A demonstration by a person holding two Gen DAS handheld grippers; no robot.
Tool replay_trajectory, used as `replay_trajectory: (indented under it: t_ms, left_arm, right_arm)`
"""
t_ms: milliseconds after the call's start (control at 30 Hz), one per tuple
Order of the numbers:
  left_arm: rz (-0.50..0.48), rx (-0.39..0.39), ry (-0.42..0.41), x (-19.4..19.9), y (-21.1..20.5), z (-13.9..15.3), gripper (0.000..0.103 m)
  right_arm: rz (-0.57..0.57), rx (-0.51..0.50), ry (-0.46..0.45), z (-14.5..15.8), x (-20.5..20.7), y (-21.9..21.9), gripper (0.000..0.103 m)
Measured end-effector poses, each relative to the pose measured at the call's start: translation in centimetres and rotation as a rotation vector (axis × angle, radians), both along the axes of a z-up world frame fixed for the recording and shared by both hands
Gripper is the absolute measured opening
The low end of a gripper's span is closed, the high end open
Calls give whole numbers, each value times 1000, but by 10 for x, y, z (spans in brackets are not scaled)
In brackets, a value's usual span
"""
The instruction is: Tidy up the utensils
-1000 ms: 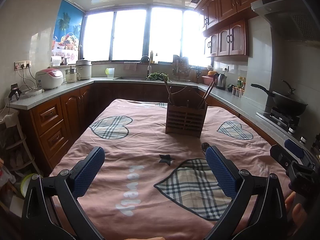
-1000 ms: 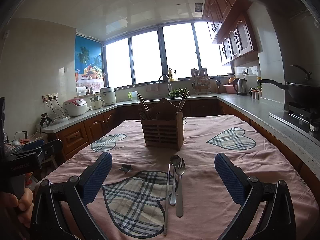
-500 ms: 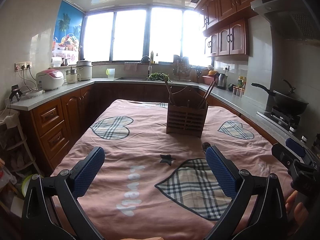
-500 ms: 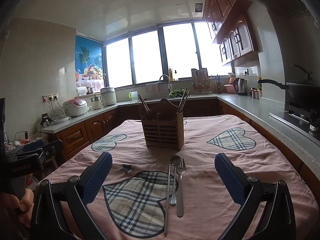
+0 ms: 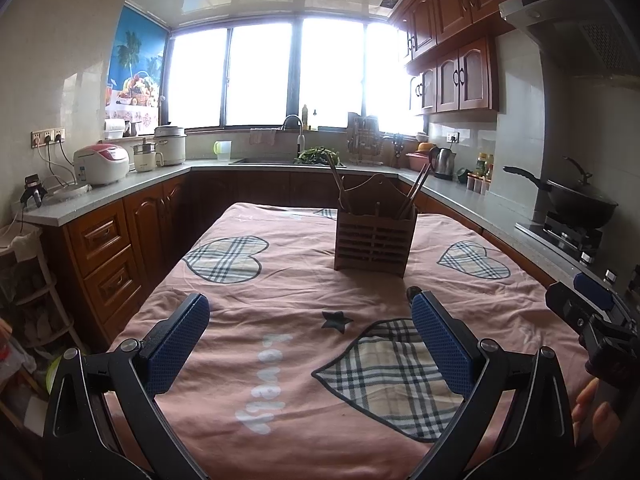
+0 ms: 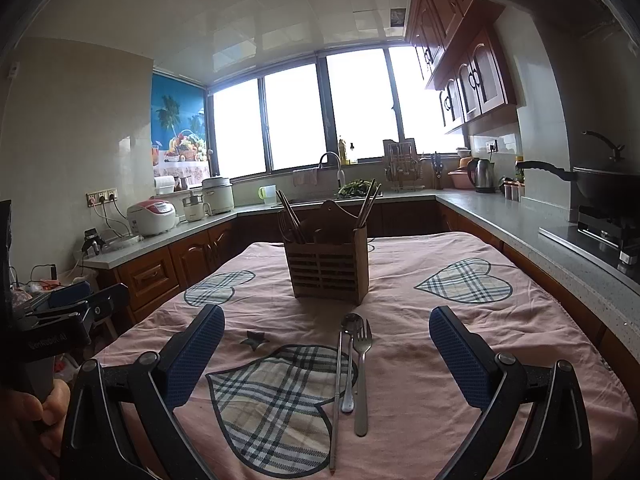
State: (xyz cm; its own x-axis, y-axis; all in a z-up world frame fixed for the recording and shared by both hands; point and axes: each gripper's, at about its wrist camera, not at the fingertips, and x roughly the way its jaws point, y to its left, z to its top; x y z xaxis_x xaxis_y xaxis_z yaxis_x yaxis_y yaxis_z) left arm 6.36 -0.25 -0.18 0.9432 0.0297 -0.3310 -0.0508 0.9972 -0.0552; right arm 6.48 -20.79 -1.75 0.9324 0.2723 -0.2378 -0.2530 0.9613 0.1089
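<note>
While both grippers' fingers spread empty, one spoon [image 6: 351,360], one fork [image 6: 361,376], one chopstick [image 6: 337,400] lie before holder [image 6: 329,270].

1. Daylight enters through the wide, dark-framed window band [image 5: 296,76] at the far end of the room; its panes are blown out to plain white in both views.
2. Glare from it washes over the nearest reddish-brown wooden wall cabinets [image 5: 416,32] in the left wrist view.
3. The glossy white panelled ceiling [image 6: 280,20] carries soft reflections of the window.
4. The slatted wooden utensil holder [image 6: 328,272] is backlit, so its near face is dark.
5. The pink tablecloth with plaid hearts [image 5: 280,280] is evenly lit and sharp.
6. Fisheye distortion bends straight lines, and the corners of both pictures fall to black.
</note>
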Motion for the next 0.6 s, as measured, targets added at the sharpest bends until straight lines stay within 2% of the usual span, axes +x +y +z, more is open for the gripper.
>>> replay_trajectory:
  t_ms: [600]
  left_arm:
    - [-3,3,-3,2,-1,1,103]
  right_arm:
    - [8,-4,-7,4,2,5,103]
